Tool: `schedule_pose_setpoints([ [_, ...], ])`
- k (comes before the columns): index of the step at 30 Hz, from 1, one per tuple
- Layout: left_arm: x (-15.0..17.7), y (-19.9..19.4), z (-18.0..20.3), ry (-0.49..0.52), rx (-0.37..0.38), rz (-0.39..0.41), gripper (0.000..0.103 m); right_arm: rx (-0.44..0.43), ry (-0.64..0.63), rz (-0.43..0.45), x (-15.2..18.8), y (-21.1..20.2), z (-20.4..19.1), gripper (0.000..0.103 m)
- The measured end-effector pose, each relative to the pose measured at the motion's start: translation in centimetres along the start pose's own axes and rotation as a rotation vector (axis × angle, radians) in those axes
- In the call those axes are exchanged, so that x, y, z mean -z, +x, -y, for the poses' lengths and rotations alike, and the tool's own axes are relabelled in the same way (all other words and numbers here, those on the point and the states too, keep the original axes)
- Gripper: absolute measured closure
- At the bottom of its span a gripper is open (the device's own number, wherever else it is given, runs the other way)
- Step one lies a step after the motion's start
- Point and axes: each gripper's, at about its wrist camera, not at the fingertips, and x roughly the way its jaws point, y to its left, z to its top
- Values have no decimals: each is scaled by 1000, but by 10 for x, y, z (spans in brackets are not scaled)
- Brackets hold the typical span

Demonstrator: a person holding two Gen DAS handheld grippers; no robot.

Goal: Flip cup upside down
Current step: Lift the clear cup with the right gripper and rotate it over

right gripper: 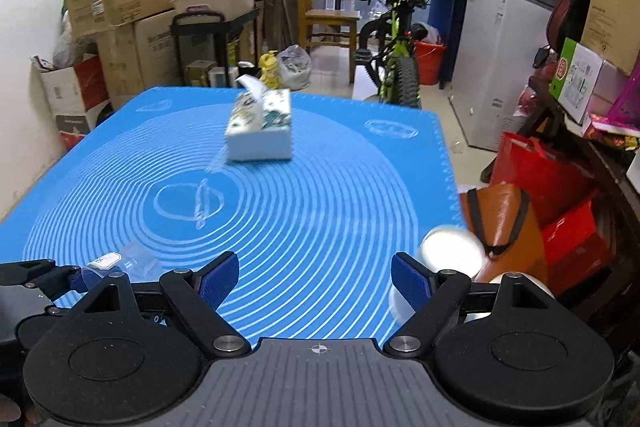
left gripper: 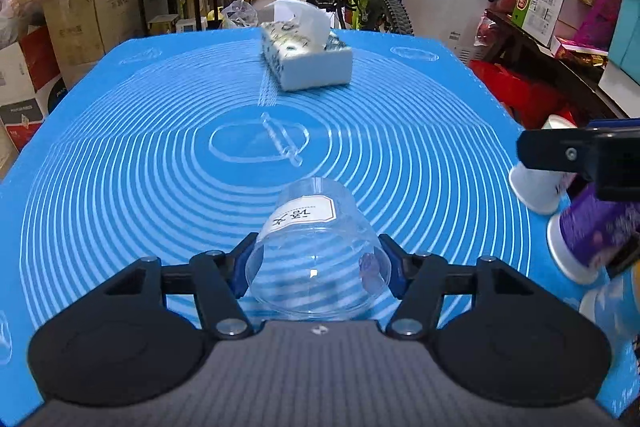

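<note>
A clear plastic cup with a white label lies tilted on its side between the fingers of my left gripper, mouth toward the camera, over the blue mat. The left gripper is shut on it near the rim. In the right wrist view the cup shows at lower left, held by the left gripper. My right gripper is open and empty above the mat's near right part; it also shows at the right edge of the left wrist view.
A tissue box stands at the far middle of the mat, also in the right wrist view. Several paper cups stand at the mat's right edge, one purple. Boxes, a bicycle and bags surround the table.
</note>
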Motion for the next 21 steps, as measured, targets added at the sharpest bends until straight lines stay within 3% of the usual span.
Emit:
schedule_pose_setpoints([
  [16,38,-2,-16,-43,23,-28,37,-12,28,-75,36,11,-28,17],
  [21,39,-4,-20,-69,29,-21,19,-17,20,-90,38,12,-33,17],
])
